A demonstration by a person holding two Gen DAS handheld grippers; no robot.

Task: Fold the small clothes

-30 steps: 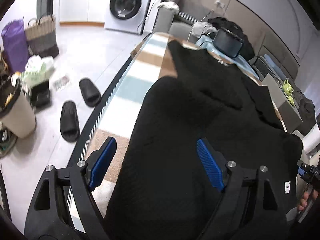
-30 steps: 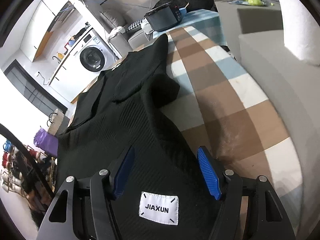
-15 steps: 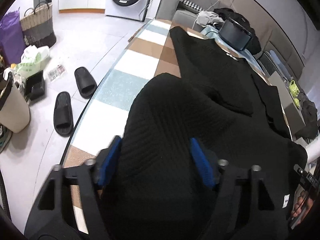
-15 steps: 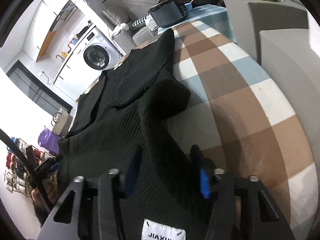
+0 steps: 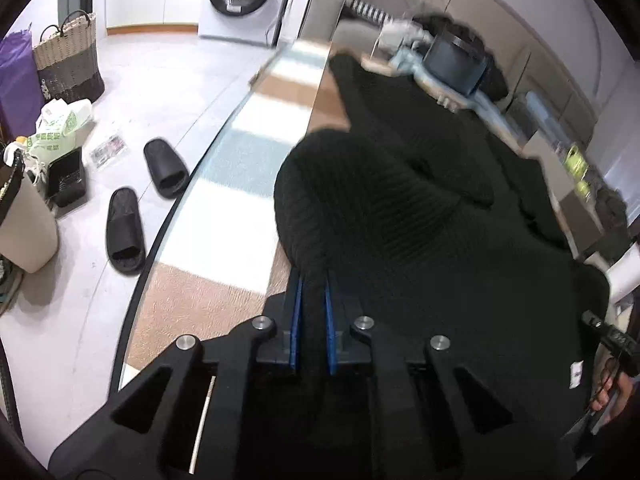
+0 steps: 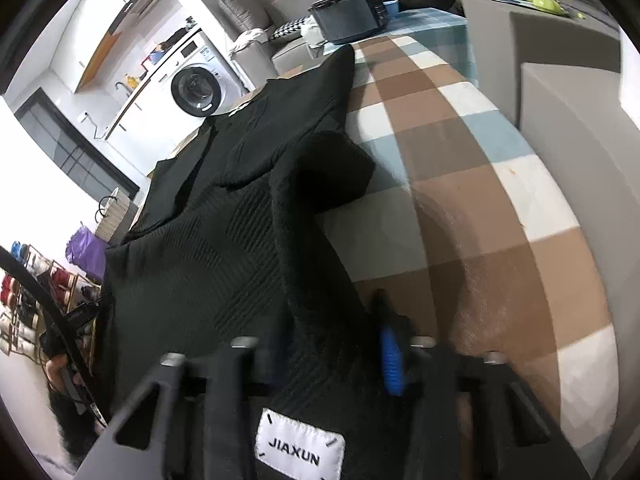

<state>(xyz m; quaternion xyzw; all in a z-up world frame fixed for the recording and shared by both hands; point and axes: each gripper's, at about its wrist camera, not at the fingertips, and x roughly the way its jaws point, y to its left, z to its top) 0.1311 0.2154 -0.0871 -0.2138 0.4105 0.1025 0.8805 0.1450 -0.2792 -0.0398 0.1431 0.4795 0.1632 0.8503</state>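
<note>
A: Target? 
B: Black knit garment (image 5: 420, 216), spread on the checked cloth (image 5: 224, 216) over the bench, near hem bunched at the claws. White JIAXUN label (image 6: 299, 454) sits on that near edge.

A: Left claw? 
B: Left claw (image 5: 313, 280) has just been closing and is now pressed nearly together, pinching a fold of the garment's near-left edge; black knit runs between the blue pads (image 5: 295, 320).

A: Right claw? 
B: Right claw (image 6: 320, 344) has also just been closing. It pinches the thicker near-right edge just ahead of the label; one blue pad shows, the other is hidden under fabric.

A: Key relation? 
B: The garment's long axis runs straight away from both claws toward the washing machine (image 6: 196, 88). Both grips are on the same near edge, one corner each, neither arm nearer. Likely next is lifting that edge and carrying it forward along the axis to fold over.

A: Clutter? 
B: Black slippers (image 5: 128, 208) on the floor left of the garment, off the bench; dark tray (image 6: 352, 20) beyond its far end.
</note>
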